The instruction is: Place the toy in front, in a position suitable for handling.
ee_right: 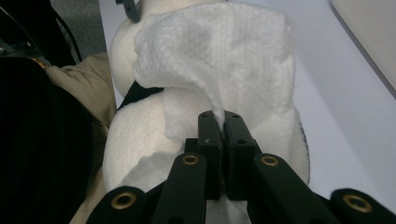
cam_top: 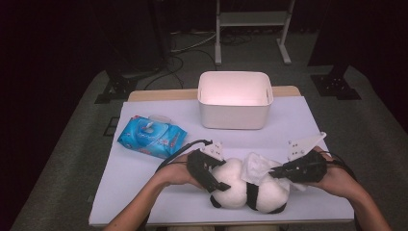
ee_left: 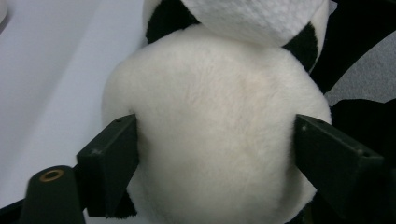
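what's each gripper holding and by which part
Left gripper clamps the panda plush by its round white body; right gripper pinches the white wipe at a bunched edge.

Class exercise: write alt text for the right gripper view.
The right gripper, jaws shut, pinches a white wet wipe draped over a black-and-white plush panda on the white table.

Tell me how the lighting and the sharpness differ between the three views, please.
High view: dark room, bright table, glowing white box. Left gripper view: soft focus on the plush panda, evenly lit. Right gripper view: wipe texture sharp, left side in deep shadow.
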Tool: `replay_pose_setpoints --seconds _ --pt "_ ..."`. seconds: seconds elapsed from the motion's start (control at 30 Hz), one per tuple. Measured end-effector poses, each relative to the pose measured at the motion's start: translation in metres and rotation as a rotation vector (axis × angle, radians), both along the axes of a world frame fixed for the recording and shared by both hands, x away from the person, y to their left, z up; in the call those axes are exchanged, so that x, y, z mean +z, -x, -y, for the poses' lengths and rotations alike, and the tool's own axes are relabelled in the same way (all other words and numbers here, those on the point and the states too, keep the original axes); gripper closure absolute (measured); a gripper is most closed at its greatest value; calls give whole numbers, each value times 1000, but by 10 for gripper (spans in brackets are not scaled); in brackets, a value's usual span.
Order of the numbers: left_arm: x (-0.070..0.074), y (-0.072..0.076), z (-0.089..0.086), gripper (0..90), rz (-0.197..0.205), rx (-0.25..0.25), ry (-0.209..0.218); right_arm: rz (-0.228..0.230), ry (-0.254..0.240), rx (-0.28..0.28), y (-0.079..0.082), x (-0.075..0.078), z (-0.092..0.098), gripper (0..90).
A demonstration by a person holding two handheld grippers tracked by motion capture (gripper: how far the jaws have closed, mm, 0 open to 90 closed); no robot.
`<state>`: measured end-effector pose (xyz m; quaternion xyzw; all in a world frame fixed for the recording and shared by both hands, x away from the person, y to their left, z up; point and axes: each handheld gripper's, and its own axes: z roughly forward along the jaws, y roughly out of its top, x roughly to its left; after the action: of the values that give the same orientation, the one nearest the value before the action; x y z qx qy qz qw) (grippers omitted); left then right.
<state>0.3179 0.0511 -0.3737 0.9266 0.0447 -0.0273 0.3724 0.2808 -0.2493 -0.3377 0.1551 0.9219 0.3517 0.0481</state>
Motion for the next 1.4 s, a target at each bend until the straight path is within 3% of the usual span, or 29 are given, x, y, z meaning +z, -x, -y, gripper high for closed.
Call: replay_pose_setpoints --seconds 0.1,0.3,0.43,0.5,0.6,0.77,0.83,0.9,1.07,1.13,1.23,1.33,1.4 --pt "0 3 0 216 19 -8 -4 3 -4 -1 -4 3 -2 866" --pt "0 9 0 221 57 -20 -17 -4 14 22 -22 3 -24 865" --pt "-2 12 -3 223 66 -24 -13 -12 13 -2 -27 3 -20 865" --pt "-3 13 -5 223 68 -25 -2 -14 9 -41 -27 2 -6 865" --pt "-4 14 -6 222 63 -19 5 -28 -13 -88 -23 0 11 865" --pt "-3 13 -10 185 48 -1 14 -27 -27 -118 -16 -2 27 865" --pt "-2 11 -16 141 8 10 19 -29 -32 -128 -13 -3 33 865" --pt "-2 10 -21 132 -2 18 16 -29 -27 -131 -9 -4 37 864" --pt "-11 8 -25 153 -20 13 -2 -26 -46 -110 -3 0 36 864" --pt "-14 9 -24 187 -17 15 14 -25 -54 -92 -1 2 32 864" --pt "-15 10 -18 215 -22 40 36 -11 -26 -84 0 5 25 865" --pt "-16 11 -8 222 -43 68 73 -12 -28 -72 -2 9 22 865" --pt "-16 11 0 224 -42 83 86 -8 -1 -58 -4 9 15 864"
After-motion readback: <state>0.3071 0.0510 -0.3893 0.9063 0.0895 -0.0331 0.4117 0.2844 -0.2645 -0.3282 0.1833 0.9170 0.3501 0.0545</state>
